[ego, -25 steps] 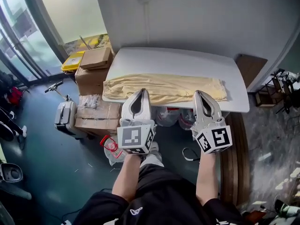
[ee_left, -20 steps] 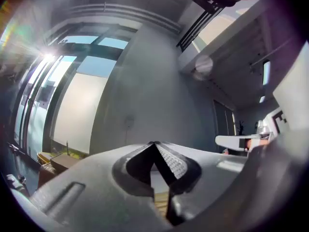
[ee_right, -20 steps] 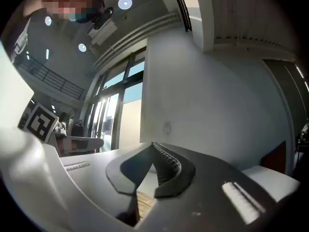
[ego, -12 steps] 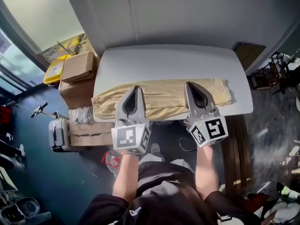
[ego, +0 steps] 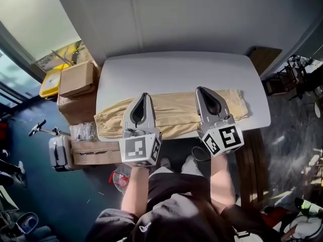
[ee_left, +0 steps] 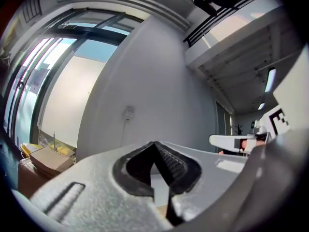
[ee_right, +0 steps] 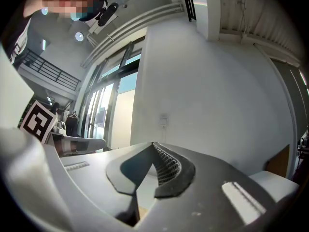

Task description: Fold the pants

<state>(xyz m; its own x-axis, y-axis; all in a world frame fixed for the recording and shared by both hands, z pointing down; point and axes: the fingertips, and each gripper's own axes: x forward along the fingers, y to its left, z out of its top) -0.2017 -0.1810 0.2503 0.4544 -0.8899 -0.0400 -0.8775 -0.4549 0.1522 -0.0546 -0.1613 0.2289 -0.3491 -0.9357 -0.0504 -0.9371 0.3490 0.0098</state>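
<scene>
Beige pants lay along six o'clock edge of tabletop, partly hidden by left hand-held gripper and right hand-held gripper, both clenched, empty, contact with cloth unclear

pants | beige | folded lengthwise | flat along table's near edge

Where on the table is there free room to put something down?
The far half of the table, between the pants and the wall, is bare. The near edge is crowded with the pants. Boxes crowd the floor at left.
</scene>
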